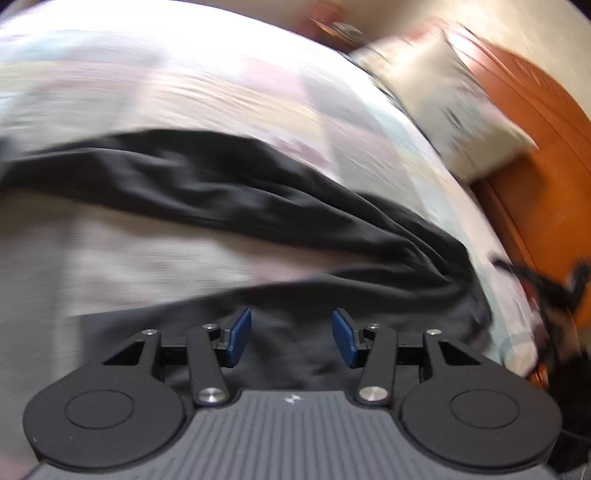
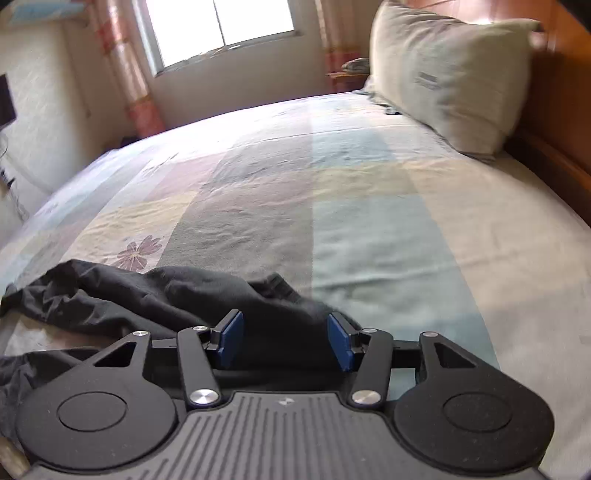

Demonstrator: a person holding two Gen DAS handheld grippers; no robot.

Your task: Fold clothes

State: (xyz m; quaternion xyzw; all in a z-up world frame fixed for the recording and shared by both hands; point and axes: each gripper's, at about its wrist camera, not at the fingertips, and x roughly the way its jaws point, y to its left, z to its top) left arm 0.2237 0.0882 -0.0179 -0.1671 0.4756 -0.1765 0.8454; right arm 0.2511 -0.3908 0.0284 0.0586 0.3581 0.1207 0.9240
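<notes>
A black garment [image 1: 258, 206] lies crumpled across a patchwork bed sheet [image 1: 184, 92]; the left wrist view is blurred. My left gripper [image 1: 291, 338] hovers over the near part of the dark cloth, its blue pads [image 1: 240, 338] apart with nothing pinched between them. In the right wrist view the same garment [image 2: 166, 291] is bunched at the near left of the bed. My right gripper [image 2: 284, 339] is at its right end. Its blue pads [image 2: 341, 341] stand apart, with a hump of black fabric showing in the gap. I see no pad pressing on it.
The pastel sheet [image 2: 369, 221] stretches away to a pillow [image 2: 443, 74] leaning on an orange wooden headboard [image 2: 554, 122]. A window [image 2: 221, 29], a pink curtain [image 2: 125, 74] and a nightstand [image 2: 347, 75] are beyond the bed. A blurred dark shape [image 1: 554, 288] sits at the bed's right edge.
</notes>
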